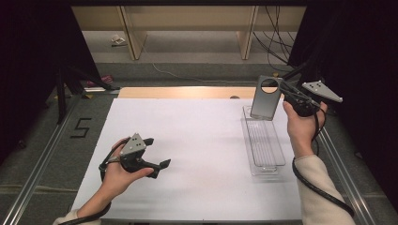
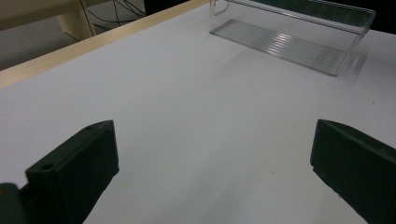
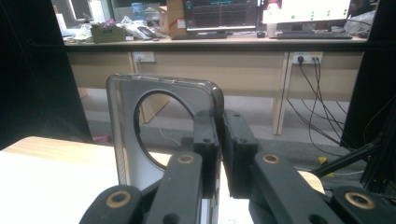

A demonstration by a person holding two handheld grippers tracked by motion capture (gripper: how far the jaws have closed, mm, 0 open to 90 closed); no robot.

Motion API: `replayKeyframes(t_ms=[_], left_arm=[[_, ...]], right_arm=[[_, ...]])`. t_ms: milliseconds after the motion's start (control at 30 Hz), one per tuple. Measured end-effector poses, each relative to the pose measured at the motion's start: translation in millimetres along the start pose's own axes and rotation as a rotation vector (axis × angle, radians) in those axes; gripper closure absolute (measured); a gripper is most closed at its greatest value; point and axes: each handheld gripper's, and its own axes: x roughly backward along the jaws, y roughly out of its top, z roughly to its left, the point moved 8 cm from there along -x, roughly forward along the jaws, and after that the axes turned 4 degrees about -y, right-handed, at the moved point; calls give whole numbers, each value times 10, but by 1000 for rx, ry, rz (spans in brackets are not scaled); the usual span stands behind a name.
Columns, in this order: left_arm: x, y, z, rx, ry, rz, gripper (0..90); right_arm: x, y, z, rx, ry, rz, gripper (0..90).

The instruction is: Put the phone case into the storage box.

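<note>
Right gripper (image 1: pixel 285 95) held up at the far right of the table, above the far end of the clear ribbed plastic tray (image 1: pixel 280 159). Its black jaws are pinched nearly together on the edge of a flat grey translucent plastic panel with rounded corners and a large round hole (image 1: pixel 265 98). In the right gripper view the panel (image 3: pixel 125 135) stands upright, its right edge clamped between the two pads of the gripper (image 3: pixel 219 140), the round hole off to the left of the grip. From the high view the panel hangs clear of the table, lower edge just over the tray's far end; whether it touches the tray's rim I cannot tell. Grey three-cornered plate and black cable show on the gripper, the cable looping down along the cream sleeve (image 1: pixel 319 187).

Left gripper (image 1: pixel 156 152) sits low over the near left part of the white table top (image 1: pixel 197 140), well apart from tray and panel. Jaws spread wide, nothing between them. In the left gripper view the two black jaws of that gripper (image 2: pixel 212 163) stand far apart at the bottom corners, bare white surface between, and the tray (image 2: pixel 285 42) lies beyond at the far right, long and shallow, with a ribbed floor.

Pale wooden strip (image 1: pixel 183 92) runs along the table's far edge; a black figure five (image 1: pixel 80 128) is marked on the grey floor at left
</note>
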Motion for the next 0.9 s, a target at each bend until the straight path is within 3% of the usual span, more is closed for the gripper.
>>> replayKeyframes(t_ms=[900], left_arm=[[1,1,2,1,1,-1,4]], right_arm=[[-46,-2,-18,-6,-2,-1,852]])
